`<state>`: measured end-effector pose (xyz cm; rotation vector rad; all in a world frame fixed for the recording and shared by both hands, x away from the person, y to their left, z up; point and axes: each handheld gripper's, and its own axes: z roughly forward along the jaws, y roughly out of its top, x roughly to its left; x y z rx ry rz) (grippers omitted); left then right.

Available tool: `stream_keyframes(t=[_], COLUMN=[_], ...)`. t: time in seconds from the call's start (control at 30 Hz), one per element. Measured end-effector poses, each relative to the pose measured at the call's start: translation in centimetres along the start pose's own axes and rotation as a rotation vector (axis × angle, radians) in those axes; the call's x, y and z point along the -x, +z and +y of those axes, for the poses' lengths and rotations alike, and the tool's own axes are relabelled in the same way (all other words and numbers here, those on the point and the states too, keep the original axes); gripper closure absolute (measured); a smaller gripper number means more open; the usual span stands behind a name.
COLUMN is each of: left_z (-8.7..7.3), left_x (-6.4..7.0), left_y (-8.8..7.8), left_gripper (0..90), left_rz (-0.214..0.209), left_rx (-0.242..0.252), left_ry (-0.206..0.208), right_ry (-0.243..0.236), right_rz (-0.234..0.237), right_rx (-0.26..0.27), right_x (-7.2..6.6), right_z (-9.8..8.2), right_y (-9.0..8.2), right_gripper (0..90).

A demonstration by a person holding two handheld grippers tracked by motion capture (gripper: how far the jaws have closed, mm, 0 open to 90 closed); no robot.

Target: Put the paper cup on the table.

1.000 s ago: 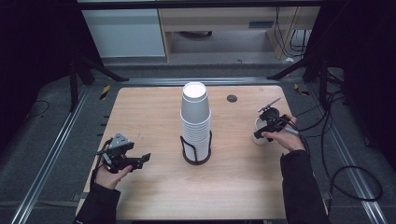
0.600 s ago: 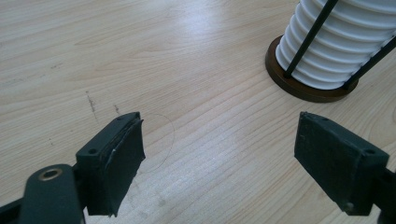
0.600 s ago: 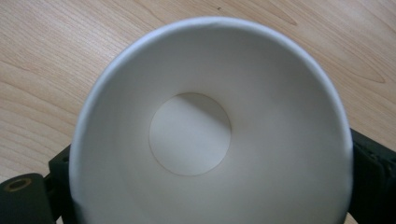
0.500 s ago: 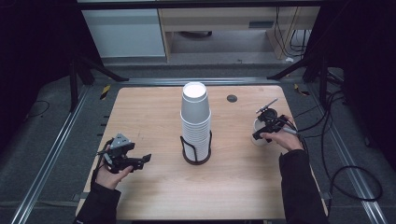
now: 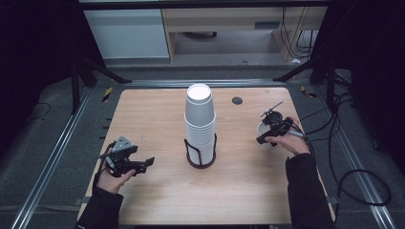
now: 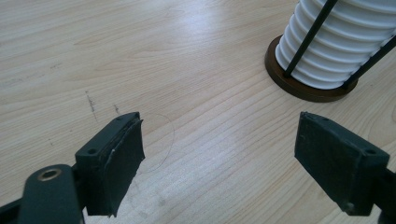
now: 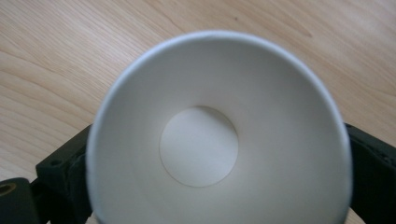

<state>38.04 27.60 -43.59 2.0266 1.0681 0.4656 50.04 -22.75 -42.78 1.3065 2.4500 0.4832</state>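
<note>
Right gripper point(image 5: 270, 130) was clamped on 1 white paper cup point(image 7: 217, 140) at the table's point(image 5: 143, 109) right side. Left gripper point(image 6: 219, 158) stood wide open, empty, near the cup stack point(image 5: 200, 124). Recommended: light, even squeeze; keep rim level.

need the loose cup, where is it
The cup sits between the right gripper's jaws at the table's right side, right of the cup stack.

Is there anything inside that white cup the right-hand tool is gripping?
Empty. The right gripper view looks straight into the cup, showing a bare white bottom; the right gripper holds it between its jaws.
</note>
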Motion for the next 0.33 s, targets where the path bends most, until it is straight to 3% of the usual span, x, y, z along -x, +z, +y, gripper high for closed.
stream_keyframes(t=[0.33], left_z=[0.0], left_x=[0.0], left_y=[0.0], left_gripper=[14.6], left_rz=[0.002], left_rx=[-0.002], left_ry=[0.000], right_ry=[0.009], right_rz=[-0.001], right_rx=[0.131], right_x=[-0.1], right_z=[-0.3], right_y=[-3.8], right_gripper=[2.0])
